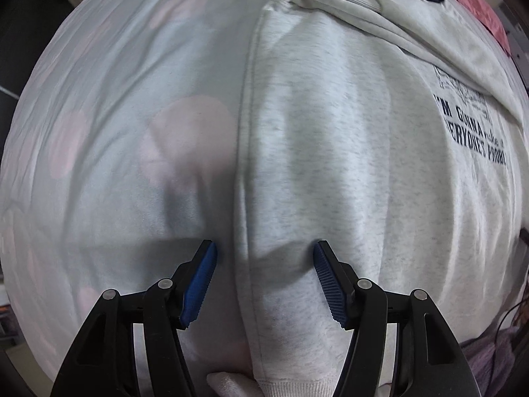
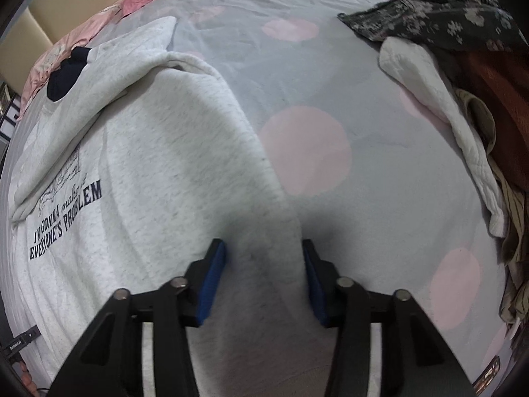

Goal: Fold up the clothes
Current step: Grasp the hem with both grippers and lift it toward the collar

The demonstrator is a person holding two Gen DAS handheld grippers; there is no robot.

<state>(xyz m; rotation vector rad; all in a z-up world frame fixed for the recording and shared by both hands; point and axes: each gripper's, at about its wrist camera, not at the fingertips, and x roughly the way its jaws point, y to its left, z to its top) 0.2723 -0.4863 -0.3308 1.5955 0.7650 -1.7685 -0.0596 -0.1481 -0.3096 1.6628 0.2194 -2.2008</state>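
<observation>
On the bed: we see a pale grey sweatshirt (image 2: pixel 165 172) spread front-up over the dotted bedsheet (image 2: pixel 307 152), its printed slogan (image 2: pixel 66 221) facing us, one sleeve (image 1: pixel 380 23) crossed over the chest.
Left fingers: our left gripper (image 1: pixel 264 281) points down over the sweatshirt's side seam near the ribbed hem (image 1: pixel 297 388); its blue fingers (image 1: pixel 200 284) stand apart, one over the sheet and one over the fabric, gripping nothing.
Right fingers: our right gripper (image 2: pixel 264 281) straddles the opposite side edge of the sweatshirt; the fingers (image 2: pixel 213 284) are parted with cloth lying between them, and we see no pinch on it, so we read them as released.
How it will handle: we judge it soft, limp and fairly thick fleece, light enough to lift but floppy, likely to sag and drag on the sheet unless raised at two points. Not fragile, not slippery.
Where to take hold: we would pinch both layers at each side edge just above the hem, where the seam gives a firmer ridge.
Risk: we may catch the bedsheet along with the cloth, or only the top layer.
Nearby: a pile of other clothes (image 2: pixel 463 66) lies well apart on the far side of the bed.
</observation>
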